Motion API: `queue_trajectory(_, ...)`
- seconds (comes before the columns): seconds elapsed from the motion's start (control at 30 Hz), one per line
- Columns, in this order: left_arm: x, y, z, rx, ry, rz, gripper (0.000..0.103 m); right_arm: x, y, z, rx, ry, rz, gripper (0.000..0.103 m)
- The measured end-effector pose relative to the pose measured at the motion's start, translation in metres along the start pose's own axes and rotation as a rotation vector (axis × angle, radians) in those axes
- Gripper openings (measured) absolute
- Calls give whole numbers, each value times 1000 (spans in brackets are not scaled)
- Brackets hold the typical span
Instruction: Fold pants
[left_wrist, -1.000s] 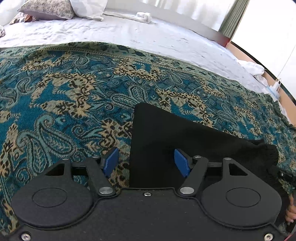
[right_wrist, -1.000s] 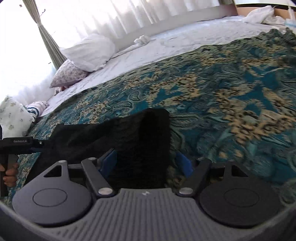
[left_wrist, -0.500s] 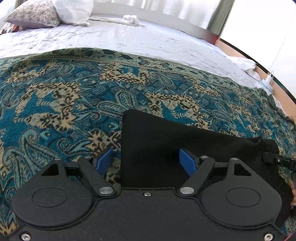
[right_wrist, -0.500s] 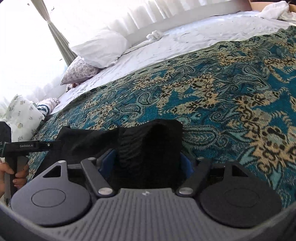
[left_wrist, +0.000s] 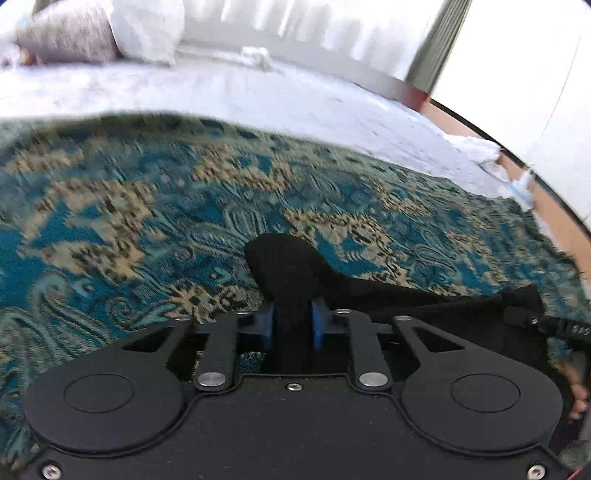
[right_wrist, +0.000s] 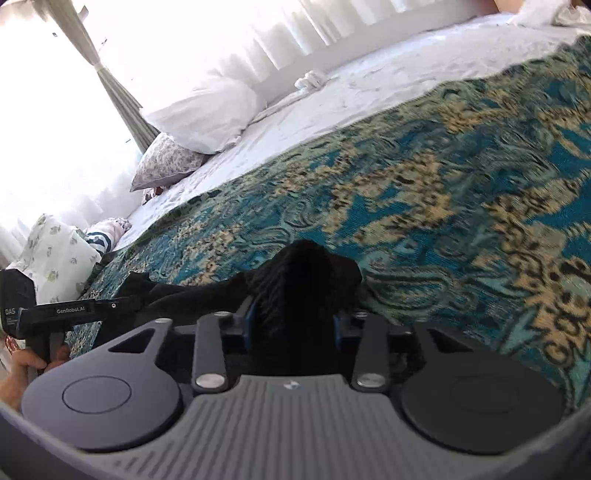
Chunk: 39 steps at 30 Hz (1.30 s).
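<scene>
Pants (left_wrist: 436, 295) here are black, soft and floppy, lying low in the frame on the teal patterned blanket (left_wrist: 155, 206) that covers the bed. Both jaws have just been closing, and each now has cloth between the blue pads. The left gripper (left_wrist: 291, 325) is clenched on a thin bunched corner, lower middle of its view. The right gripper (right_wrist: 291, 325) is clamped on a thicker ribbed wad, probably the waistband. My guess: it's light, won't slip much, but sags and bunches wherever it isn't held, so the two end corners are the right spots to grab. Keep it stretched between them or the fold goes wonky.
</scene>
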<state>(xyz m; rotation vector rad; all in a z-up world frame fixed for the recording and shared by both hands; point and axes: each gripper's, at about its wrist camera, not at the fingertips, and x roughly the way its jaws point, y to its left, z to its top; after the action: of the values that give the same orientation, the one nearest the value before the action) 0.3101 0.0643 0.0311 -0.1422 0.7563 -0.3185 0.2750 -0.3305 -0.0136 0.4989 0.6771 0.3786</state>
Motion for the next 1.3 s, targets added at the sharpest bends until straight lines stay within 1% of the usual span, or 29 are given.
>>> queue_trajectory(0.07,-9,-14,-4,84,-58,72,13,6,10,4,-24,0,-5,35)
queue_trajectory(0.1,-13,-16,-5,102,-80,96,13,10,15,7,-34,-1,-5,35)
queue_trajectory(0.17,-22,-11,-5,90,-121,113,13,17,22,13,-44,0,0,34)
queue_trajectory(0.23,-26,-1,-1,64,-137,127,14,27,28,22,-52,6,7,34)
queue_trajectory(0.33,-20,16,2,19,-124,169,14,46,40,31,-82,14,12,34)
queue_trajectory(0.37,-15,19,3,11,-109,184,15,53,44,32,-101,23,-1,35)
queue_trajectory(0.4,-9,21,2,9,-89,202,16,61,46,32,-108,39,-21,38)
queue_trajectory(0.47,-2,22,-1,18,-76,236,23,69,45,29,-114,53,-41,45)
queue_trajectory(0.5,-2,22,-1,20,-80,249,26,68,42,28,-104,46,-42,58)
queue_trajectory(0.53,-2,21,-1,21,-81,269,35,65,40,28,-88,39,-47,60)
queue_trajectory(0.57,-4,21,0,22,-81,289,44,60,38,28,-80,32,-55,66)
queue_trajectory(0.6,-7,20,1,24,-87,309,47,55,38,28,-89,23,-77,71)
queue_trajectory(0.63,-12,18,1,30,-94,327,50,49,37,27,-103,19,-98,72)
queue_trajectory(0.7,-23,13,0,52,-115,366,50,34,36,25,-119,11,-125,75)
queue_trajectory(0.73,-31,8,-1,76,-129,397,53,26,38,23,-122,-5,-140,80)
queue_trajectory(0.8,-45,-4,-6,121,-158,437,57,5,46,16,-155,-65,-189,83)
queue_trajectory(0.87,-60,-18,-14,153,-186,442,65,-11,59,8,-225,-104,-219,90)
queue_trajectory(1.0,-82,-48,-37,207,-205,430,71,-26,93,-16,-375,-138,-323,90)
queue_trajectory(1.07,-87,-64,-50,232,-196,418,80,-30,110,-32,-436,-151,-359,90)
queue_trajectory(1.17,-92,-83,-72,267,-189,408,85,-32,132,-54,-498,-153,-382,90)
queue_trajectory(1.3,-90,-94,-94,249,-151,398,85,-27,154,-74,-528,-136,-396,90)
